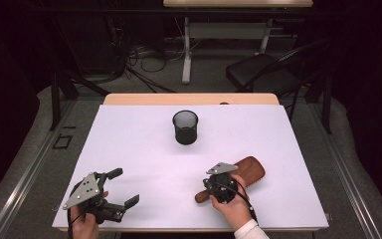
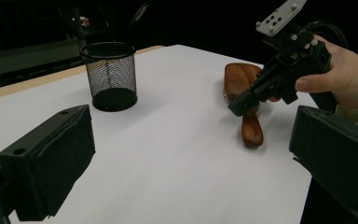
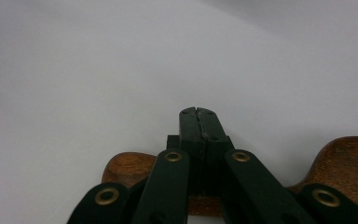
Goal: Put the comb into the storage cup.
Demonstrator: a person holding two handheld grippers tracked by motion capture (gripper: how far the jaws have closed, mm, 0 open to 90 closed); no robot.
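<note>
While L gripper (image 1: pixel 123 186) hangs open, near-left of cup (image 1: pixel 185 127), R gripper (image 3: pixel 198 112) sits on the brush (image 1: pixel 248 170) handle w/ jaws together, nothing seen betw. them. Brush lies near-right of cup. Grasp prob. missed; next: reopen, straddle handle, re-close.

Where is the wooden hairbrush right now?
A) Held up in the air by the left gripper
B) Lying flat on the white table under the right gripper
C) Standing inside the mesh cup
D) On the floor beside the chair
B: the wooden hairbrush lies flat on the white table, with the right gripper down over its handle, apart from the mesh cup.
</note>
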